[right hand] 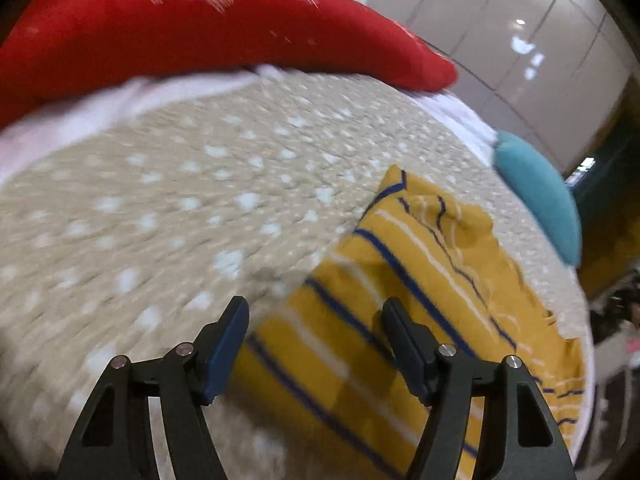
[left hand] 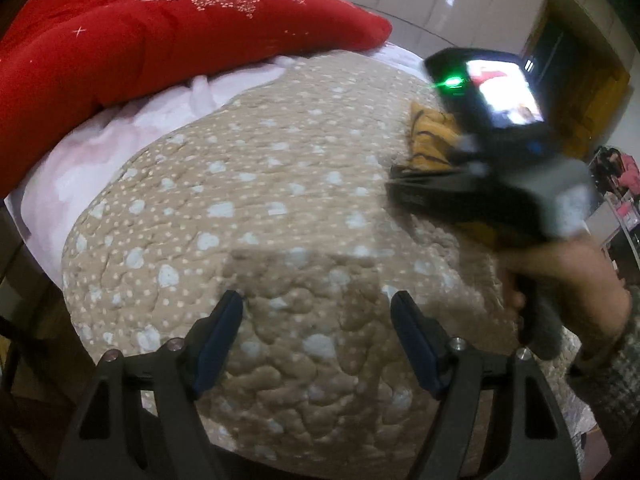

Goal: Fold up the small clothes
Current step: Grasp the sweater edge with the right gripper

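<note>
A small yellow garment (right hand: 404, 280) with blue and white stripes lies crumpled on the beige spotted bedspread (right hand: 160, 208). My right gripper (right hand: 314, 312) is open and empty, hovering just above the garment's near left part. In the left wrist view a bit of the garment (left hand: 430, 140) shows at the right, mostly hidden behind the right gripper's body (left hand: 500, 152). My left gripper (left hand: 318, 306) is open and empty over bare bedspread (left hand: 260, 200), well left of the garment.
A big red quilt (left hand: 120, 40) lies along the far side of the bed on a white sheet (left hand: 100, 148). A teal cushion (right hand: 540, 196) sits at the bed's far right edge. White glossy cupboards (right hand: 500, 40) stand behind.
</note>
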